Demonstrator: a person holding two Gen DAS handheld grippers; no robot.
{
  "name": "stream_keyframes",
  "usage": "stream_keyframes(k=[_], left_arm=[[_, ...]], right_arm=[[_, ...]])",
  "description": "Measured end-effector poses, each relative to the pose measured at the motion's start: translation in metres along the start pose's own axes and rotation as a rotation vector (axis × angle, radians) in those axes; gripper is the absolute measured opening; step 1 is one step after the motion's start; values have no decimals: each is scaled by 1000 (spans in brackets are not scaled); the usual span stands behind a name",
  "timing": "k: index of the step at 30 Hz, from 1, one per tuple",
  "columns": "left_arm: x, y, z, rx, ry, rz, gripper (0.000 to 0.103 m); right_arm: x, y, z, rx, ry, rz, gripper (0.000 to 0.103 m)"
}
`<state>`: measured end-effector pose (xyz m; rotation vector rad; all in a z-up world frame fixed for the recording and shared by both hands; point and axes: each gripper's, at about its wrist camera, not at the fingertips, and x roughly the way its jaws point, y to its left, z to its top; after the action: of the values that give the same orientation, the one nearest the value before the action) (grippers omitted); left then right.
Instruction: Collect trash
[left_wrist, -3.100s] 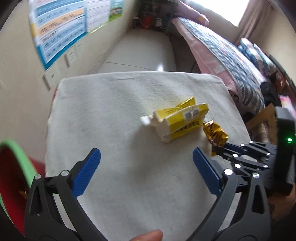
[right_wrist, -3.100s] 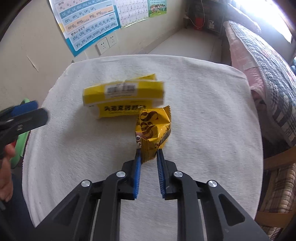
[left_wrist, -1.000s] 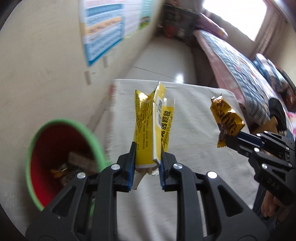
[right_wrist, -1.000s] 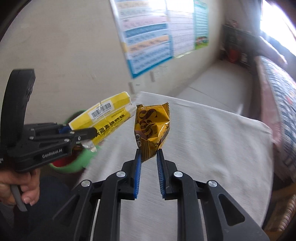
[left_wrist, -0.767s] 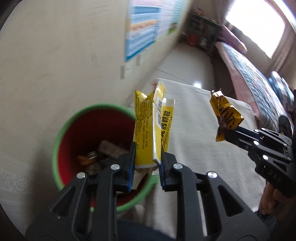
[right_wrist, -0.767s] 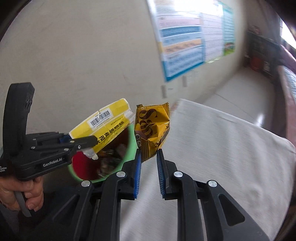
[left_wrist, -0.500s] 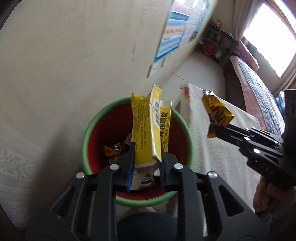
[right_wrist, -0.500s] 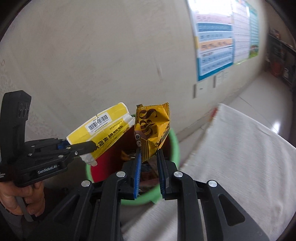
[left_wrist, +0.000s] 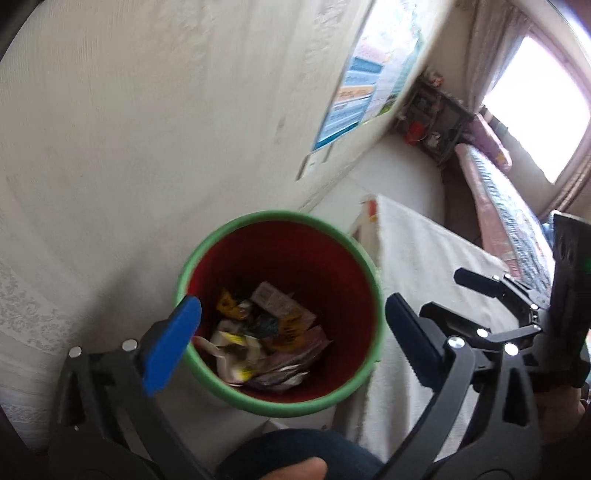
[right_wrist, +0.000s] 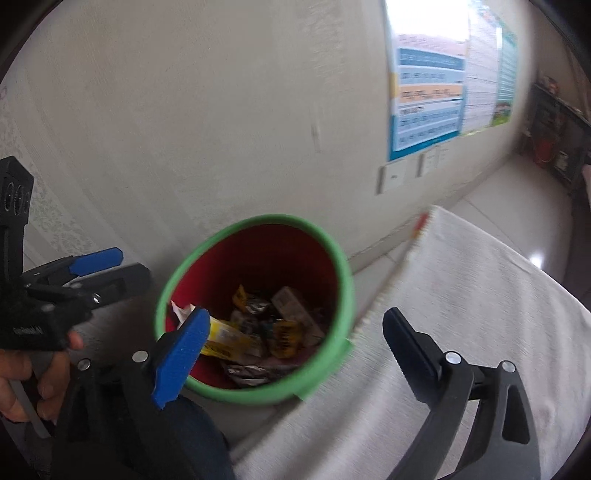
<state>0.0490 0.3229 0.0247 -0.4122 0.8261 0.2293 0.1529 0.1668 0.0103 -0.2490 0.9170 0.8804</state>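
Both grippers hang over the bin (left_wrist: 280, 400) — red inside, green around the rim — which stands on the floor between the wall (left_wrist: 147, 110) and the cloth-covered table (left_wrist: 424, 258). The left gripper (left_wrist: 291, 339) has just sprung its jaws wide, and nothing sits between the blue pads now. Same story on the right gripper (right_wrist: 295, 343): jaws have just been opening, spread wide, empty.

And there is the trash, down at the bottom of the bin among other wrappers. From the right wrist view the yellow box (right_wrist: 231, 338) lies flat on the heap, its long axis running roughly across the bin from the near-left wall toward the middle. Just beside it, toward the centre, the small yellow snack packet (right_wrist: 284, 338) rests more or less on end — which way its printed face turns is too blurred to tell. A beige carton (right_wrist: 295, 308) lies behind them.
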Motion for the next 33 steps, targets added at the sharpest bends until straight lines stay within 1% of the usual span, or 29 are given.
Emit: stream_keyframes(k=[1,3,4,6,7,10,13,17,21,24,26,28,33], left_arm=[[-1,-8,-2,11,-10,-9,98],[-3,-23,-5,32,-32,-16,98],[-4,-33,-8,42,-46,-17,98],[-6,-53,-15,65,-71,-8,98],[-6,-63,-19,81,-82,-7,98],[-8,-100,-33,154,-120,-2,98],[-7,-131,-47,200,-139,-30,98],[-1,-165,-67,276,-120,-87,98],[4,-190,-83,325,-90,-135,98],[6,-198,-95,323,-93,-132,98],[10,-198,-104,315,-89,-136,98],[13,-200,-111,330,-92,-118,98],[12,-202,-114,346,-118,-125,98]], right_arm=[[-10,-5,-6,11,-12,-16,93],[-28,-17,-18,28,-51,-81,96],[-41,-25,-24,40,-83,-127,96],[-63,-38,-39,73,-130,-191,96],[-76,-47,-49,100,-156,-220,96],[-106,-71,-72,166,-196,-286,96],[-138,-93,-98,228,-248,-359,96],[-173,-115,-133,285,-303,-444,96],[-189,-127,-159,317,-313,-513,96],[-197,-134,-182,362,-321,-547,96],[-199,-138,-191,392,-319,-566,96],[-198,-141,-197,424,-320,-578,96],[-191,-145,-203,439,-297,-581,96]])
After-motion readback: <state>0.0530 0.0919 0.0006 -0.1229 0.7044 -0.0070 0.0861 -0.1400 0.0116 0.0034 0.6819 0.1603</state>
